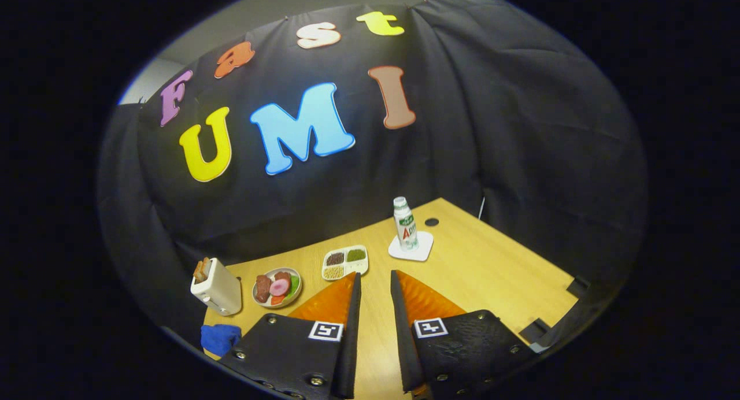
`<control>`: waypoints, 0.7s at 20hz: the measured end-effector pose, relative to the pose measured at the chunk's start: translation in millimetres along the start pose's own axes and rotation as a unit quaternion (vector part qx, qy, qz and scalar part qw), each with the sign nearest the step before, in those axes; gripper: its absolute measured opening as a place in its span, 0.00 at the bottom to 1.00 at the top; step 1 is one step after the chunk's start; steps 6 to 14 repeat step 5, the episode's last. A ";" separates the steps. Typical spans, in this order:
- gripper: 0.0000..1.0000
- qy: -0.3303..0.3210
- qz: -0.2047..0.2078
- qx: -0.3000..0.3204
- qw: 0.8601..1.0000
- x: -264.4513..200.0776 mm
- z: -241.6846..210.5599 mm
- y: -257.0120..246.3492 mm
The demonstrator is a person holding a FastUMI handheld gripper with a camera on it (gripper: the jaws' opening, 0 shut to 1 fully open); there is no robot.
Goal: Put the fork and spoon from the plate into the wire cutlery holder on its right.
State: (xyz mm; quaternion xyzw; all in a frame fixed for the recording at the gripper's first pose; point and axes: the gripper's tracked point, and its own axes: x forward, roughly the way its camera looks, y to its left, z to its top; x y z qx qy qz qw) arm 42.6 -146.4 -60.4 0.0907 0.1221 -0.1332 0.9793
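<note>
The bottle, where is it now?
In the gripper view the bottle stands upright on a white coaster, beyond the open gripper, right of the divided tray.

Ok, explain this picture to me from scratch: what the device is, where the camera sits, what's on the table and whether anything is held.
This is a handheld two-finger gripper; a person carries it, there is no robot arm. The camera rides on the gripper and looks forward along its two fingers, so the curved wide-angle look comes from a fisheye lens. The fingers stand apart with bare table between them; nothing is held.

Beyond them on the wooden table are a toaster, a plate of food, a divided tray of grains and a bottle standing on a white coaster. A blue cloth lies beside the left finger. I cannot make out a fork, a spoon or a wire holder here.
</note>
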 end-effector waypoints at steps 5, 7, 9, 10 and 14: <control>0.30 -0.073 -0.020 -0.058 0.995 -16.5 37.4 4.7; 0.30 -0.073 -0.020 -0.058 0.995 -16.5 37.4 4.7; 0.30 -0.073 -0.020 -0.058 0.995 -16.5 37.4 4.7; 0.30 -0.073 -0.020 -0.058 0.995 -16.5 37.4 4.7; 0.30 -0.073 -0.020 -0.058 0.995 -16.5 37.4 4.7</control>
